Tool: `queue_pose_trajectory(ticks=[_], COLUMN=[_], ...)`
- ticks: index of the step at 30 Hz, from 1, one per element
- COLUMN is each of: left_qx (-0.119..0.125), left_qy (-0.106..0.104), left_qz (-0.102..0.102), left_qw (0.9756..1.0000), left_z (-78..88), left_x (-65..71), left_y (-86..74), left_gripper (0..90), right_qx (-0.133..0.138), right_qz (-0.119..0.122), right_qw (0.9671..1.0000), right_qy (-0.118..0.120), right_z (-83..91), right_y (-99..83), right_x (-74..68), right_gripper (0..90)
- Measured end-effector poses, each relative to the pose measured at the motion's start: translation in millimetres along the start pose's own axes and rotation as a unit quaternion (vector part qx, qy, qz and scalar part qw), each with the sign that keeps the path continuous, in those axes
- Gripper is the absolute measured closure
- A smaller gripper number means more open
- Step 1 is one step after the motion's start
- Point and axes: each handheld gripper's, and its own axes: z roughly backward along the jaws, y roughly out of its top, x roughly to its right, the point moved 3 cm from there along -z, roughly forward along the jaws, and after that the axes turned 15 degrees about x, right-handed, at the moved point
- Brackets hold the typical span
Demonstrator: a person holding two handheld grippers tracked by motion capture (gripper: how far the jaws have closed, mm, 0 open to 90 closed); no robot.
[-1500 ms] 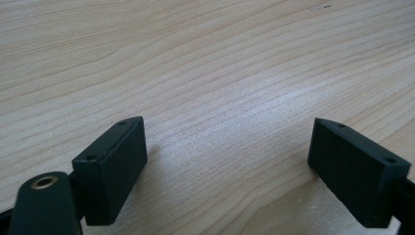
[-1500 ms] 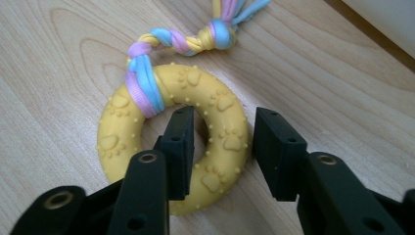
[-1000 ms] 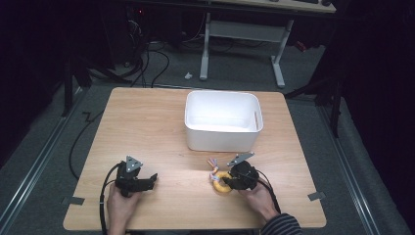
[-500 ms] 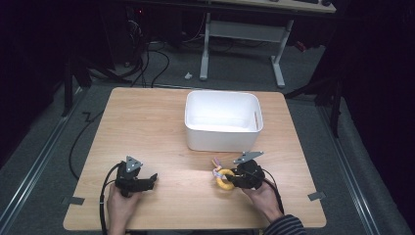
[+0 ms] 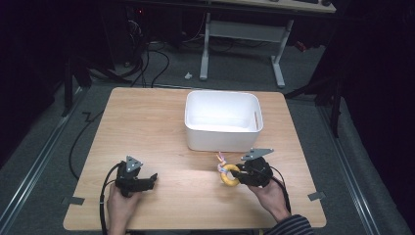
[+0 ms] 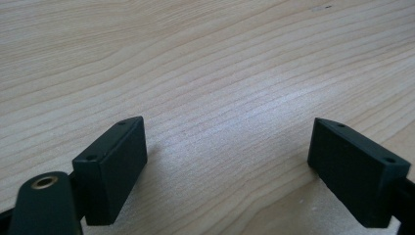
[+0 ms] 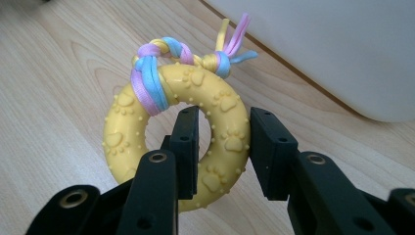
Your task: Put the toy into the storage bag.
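Yellow ring toy (image 7: 176, 142), with paw prints on it and a braid of pink, blue and yellow cord (image 7: 161, 63) tied around its top, is held by the right gripper (image 7: 224, 147): its 2 jaws are closed on one side of the ring, one jaw inside the hole. The toy is just in front of the white bin (image 5: 222, 120) on the wooden table (image 5: 147, 127). The left gripper (image 6: 227, 166) rests low over bare wood, jaws wide apart, holding nothing.
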Motion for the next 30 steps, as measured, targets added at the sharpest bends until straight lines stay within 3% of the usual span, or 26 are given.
queue_pose_trajectory(ticks=[21, 30], left_qx=[0.001, 0.001], left_qy=[0.000, 0.000], left_qz=[0.001, 0.001], left_qw=[1.0000, 1.0000], left_z=[-0.3, -0.3], left_x=[0.0, 0.0], left_y=[0.1, 0.1], left_gripper=[15.0, 15.0], right_qx=[0.010, 0.026], right_qz=[0.005, 0.003], right_qw=[0.9999, 0.9996], right_qy=[0.004, 0.006], right_z=[20.7, 39.3], right_y=[19.4, 35.3], right_x=[1.8, 3.3], right_gripper=[66.0, 66.0])
